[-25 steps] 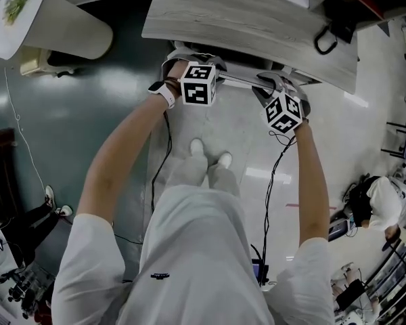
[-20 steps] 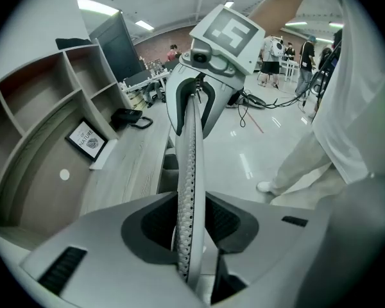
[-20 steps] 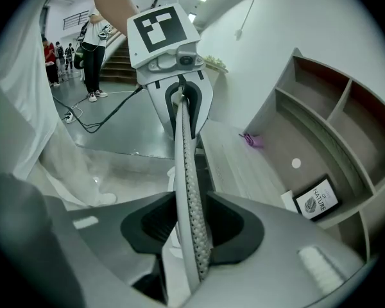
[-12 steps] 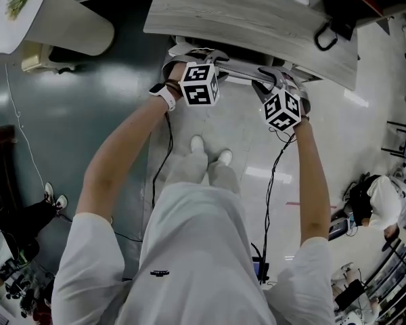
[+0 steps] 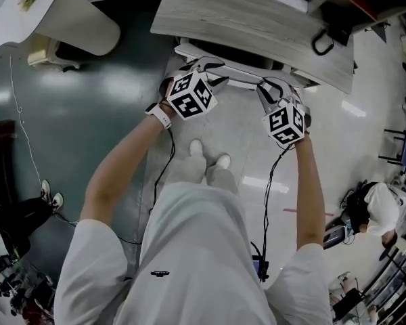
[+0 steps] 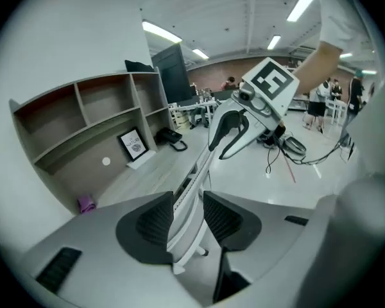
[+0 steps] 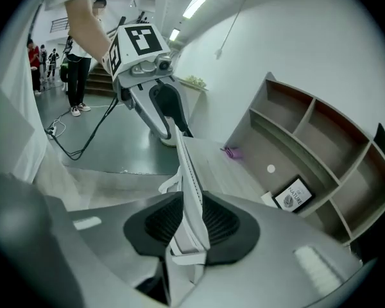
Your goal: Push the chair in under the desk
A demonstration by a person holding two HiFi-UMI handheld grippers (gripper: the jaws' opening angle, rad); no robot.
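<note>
The white plastic-framed chair (image 5: 240, 74) stands at twelve o'clock from the person, its seat hidden beneath the pale grey wood-grain desk top (image 5: 257, 26). Only the thin top rim of its back shows along the desk's near edge. The left gripper (image 6: 189, 215) sits at about eleven o'clock on that rim. Its dark ribbed pads (image 6: 155, 222) stand apart on either side of the white edge, so it straddles the rim loosely rather than clamping it. The right gripper (image 7: 191, 218) is at about one o'clock on the same rim. Its jaws are closing with the rim between them, and its pads (image 7: 219, 222) look already tight against both faces of the plastic. The person's feet are planted on the glossy floor at six o'clock of the chair, well clear of it. The step in hand seems to be the last part of the push, or a re-grip for it, since the chair looks nearly home. The next move likely calls for a firm hold from the right gripper and steadying from the left. An even shove towards twelve o'clock should keep the back square to the desk, easing off as the rim nears the desk edge.
</note>
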